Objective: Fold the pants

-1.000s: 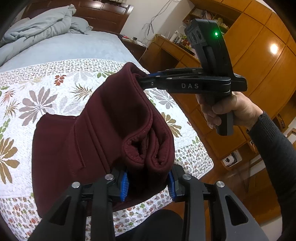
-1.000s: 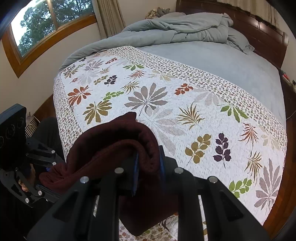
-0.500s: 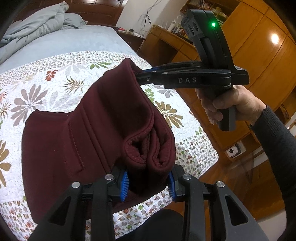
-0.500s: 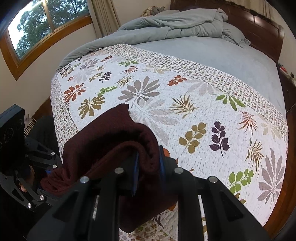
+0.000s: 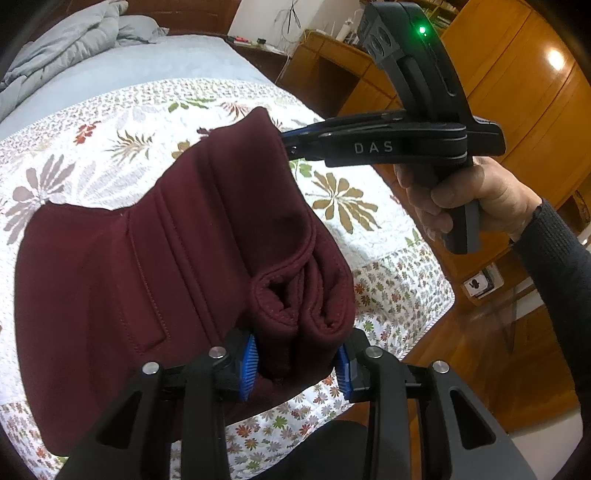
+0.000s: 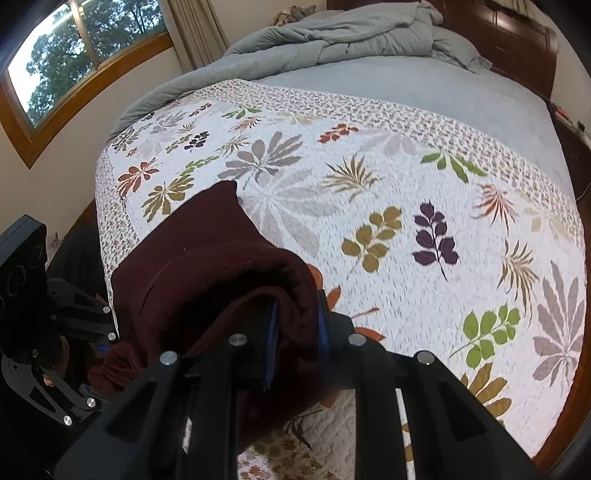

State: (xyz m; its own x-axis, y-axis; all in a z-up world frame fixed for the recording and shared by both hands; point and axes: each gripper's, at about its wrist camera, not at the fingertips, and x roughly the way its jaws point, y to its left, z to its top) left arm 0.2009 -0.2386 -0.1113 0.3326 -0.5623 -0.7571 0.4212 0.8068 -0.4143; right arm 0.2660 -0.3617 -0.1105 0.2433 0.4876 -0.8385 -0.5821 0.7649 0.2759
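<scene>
At the foot of the bed, closest to us in the left wrist view, our left claw (image 5: 295, 363) pinches a thick bundle of maroon pants (image 5: 155, 273): several folded layers of the fleece edge are squeezed between its blue pads (image 5: 248, 363). In the right wrist view our right claw (image 6: 295, 332) likewise clamps a rolled edge of the same pants (image 6: 207, 269), its blue pads pressed against the fabric on both sides.

From the left claw the cloth stretches away to the right claw (image 5: 291, 142), which grips the far upper corner of the garment, so the near edge hangs lifted between the two tools. The rest of the pants drapes down to the left and lies on the floral quilt (image 5: 92, 147), with a stitched pocket seam showing on the flat part. A hand (image 5: 469, 199) in a dark sleeve (image 5: 557, 266) holds the right tool's black handle, where a green light (image 5: 422, 30) glows.

Beyond the pants the leaf-patterned quilt (image 6: 406, 206) covers the near part of the bed. Farther on lies a grey-blue sheet (image 6: 424, 88), then a rumpled grey duvet (image 6: 332, 33) against the dark wooden headboard (image 6: 517, 40). Wooden cabinets (image 5: 517, 92) stand to the right of the bed, and a window (image 6: 74, 55) sits on the left wall.
</scene>
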